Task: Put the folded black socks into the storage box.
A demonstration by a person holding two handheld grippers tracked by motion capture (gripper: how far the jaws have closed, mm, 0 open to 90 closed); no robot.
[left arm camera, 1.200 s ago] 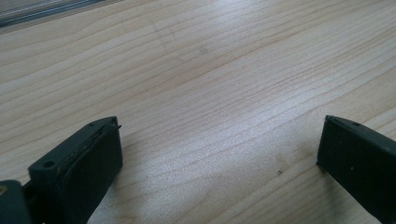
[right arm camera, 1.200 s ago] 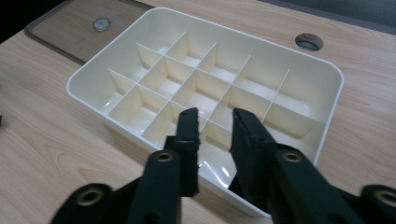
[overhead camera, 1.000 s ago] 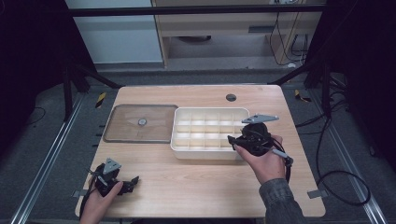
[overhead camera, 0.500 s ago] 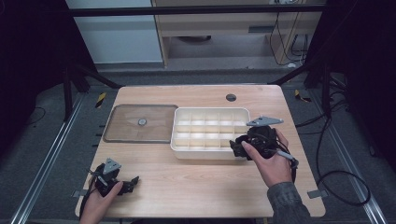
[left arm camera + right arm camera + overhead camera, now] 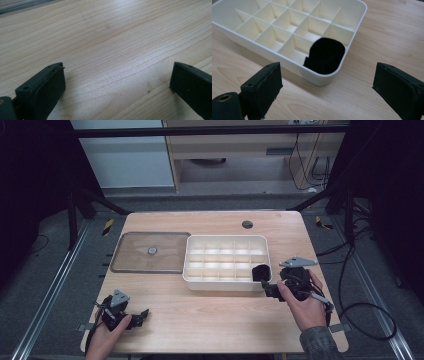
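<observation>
While wide open, right hand-held gripper (image 5: 325, 87) empty, black roll (image 5: 325, 58) in tray (image 5: 287, 63)

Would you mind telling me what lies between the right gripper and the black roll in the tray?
Just the tray's cream front wall and bare table; the right gripper view shows it.
</observation>
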